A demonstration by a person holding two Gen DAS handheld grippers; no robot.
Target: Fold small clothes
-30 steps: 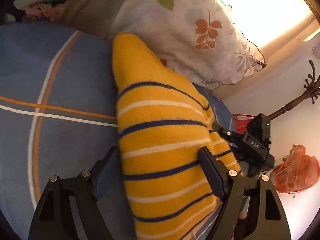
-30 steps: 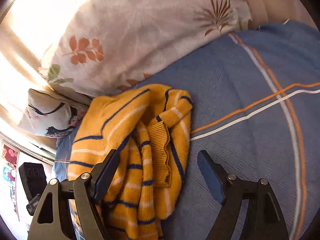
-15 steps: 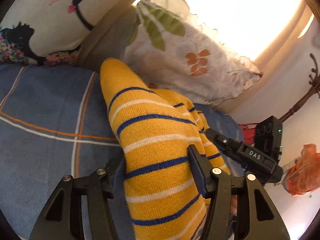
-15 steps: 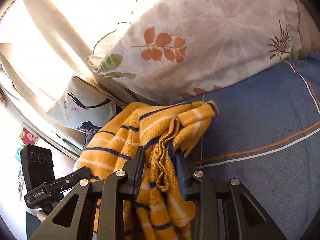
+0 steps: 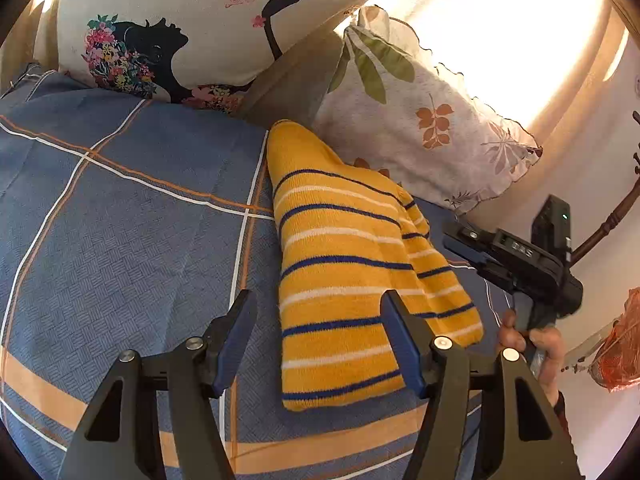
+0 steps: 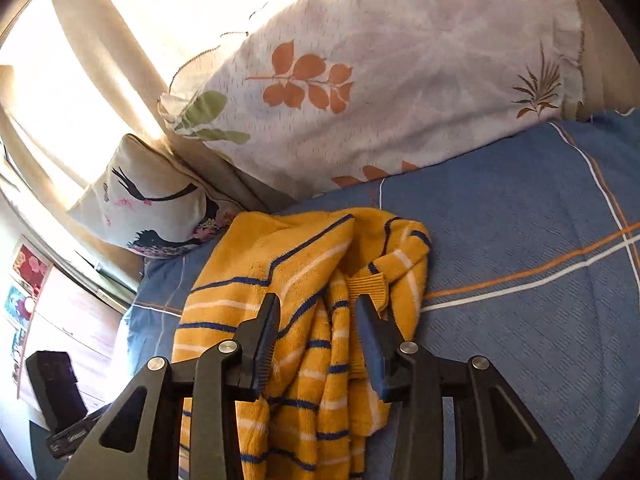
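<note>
A small yellow sweater [image 5: 344, 264] with blue and white stripes lies folded lengthwise on the blue checked bedspread [image 5: 120, 240]. My left gripper [image 5: 320, 332] is open, its jaws astride the sweater's near end, apart from the cloth. In the right wrist view the sweater [image 6: 280, 272] is bunched, with a ribbed cuff near the middle. My right gripper [image 6: 316, 336] is partly closed around a bunch of the sweater's fabric; the right gripper also shows in the left wrist view [image 5: 464, 240], at the sweater's right side.
A leaf-print pillow [image 5: 424, 120] and a cushion with a black silhouette [image 5: 180, 28] lie behind the sweater at the bed's head. A bright curtained window is behind them. The bed's edge and an orange bag [image 5: 616, 344] are at the right.
My left gripper has opened and let go of the sweater, which now lies flatter on the bed. My right gripper's jaws have widened somewhat on the bunched fabric.
</note>
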